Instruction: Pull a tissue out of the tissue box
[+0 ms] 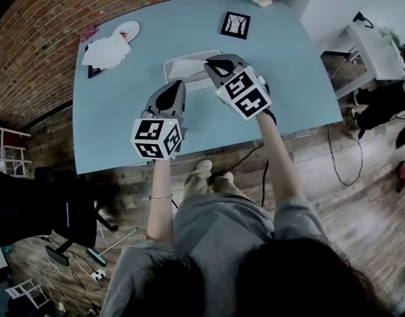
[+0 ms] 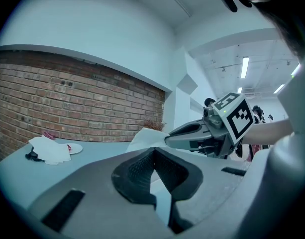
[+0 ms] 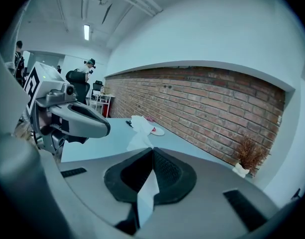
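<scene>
While L gripper (image 2: 153, 151) sits shut, R gripper (image 3: 152, 150) pinches tissue (image 3: 148, 195)

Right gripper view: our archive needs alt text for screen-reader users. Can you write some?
The right gripper has its jaws shut on a white tissue, which runs on past their tips. The left gripper hangs at the left above a pale blue table, with a brick wall behind.
</scene>
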The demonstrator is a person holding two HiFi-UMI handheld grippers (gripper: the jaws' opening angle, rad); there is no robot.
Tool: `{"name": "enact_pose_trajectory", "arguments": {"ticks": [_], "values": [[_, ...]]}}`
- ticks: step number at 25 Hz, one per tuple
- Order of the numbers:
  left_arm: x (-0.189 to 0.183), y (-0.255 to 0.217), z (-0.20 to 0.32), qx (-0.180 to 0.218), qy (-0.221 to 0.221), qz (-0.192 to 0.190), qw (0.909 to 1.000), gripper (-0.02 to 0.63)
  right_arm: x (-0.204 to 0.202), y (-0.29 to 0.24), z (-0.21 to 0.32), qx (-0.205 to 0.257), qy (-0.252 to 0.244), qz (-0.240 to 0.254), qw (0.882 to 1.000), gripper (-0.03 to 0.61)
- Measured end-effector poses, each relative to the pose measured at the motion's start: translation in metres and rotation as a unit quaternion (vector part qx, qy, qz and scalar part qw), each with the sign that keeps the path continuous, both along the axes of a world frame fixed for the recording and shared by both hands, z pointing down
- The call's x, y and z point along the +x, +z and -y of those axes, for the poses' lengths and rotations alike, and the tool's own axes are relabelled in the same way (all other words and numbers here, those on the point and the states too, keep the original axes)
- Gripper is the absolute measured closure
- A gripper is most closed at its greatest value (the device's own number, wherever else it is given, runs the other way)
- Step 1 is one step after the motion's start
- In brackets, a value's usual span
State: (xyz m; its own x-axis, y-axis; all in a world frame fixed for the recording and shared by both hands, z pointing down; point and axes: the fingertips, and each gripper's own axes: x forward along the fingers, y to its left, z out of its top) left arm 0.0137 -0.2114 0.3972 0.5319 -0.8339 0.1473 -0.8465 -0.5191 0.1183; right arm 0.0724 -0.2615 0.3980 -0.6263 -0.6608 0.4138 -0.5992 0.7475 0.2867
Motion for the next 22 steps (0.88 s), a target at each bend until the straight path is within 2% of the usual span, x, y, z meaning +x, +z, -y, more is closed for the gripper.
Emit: {"name": "enact_pose_trajectory", "arguments": {"ticks": [11, 22], "values": [[0.018, -0.019, -0.027, 0.035, 0.022, 0.005, 0.9991, 0.611, 0.018, -0.034, -0.037, 0.029, 0.023, 0.116, 0.993, 0.577], [0.032, -0.030, -0.060, 0.062, 0.049, 0.007, 0.9968, 0.611, 0.033, -0.046, -0.075, 0.044, 0.048, 0.179, 0.982, 0.577]]}}
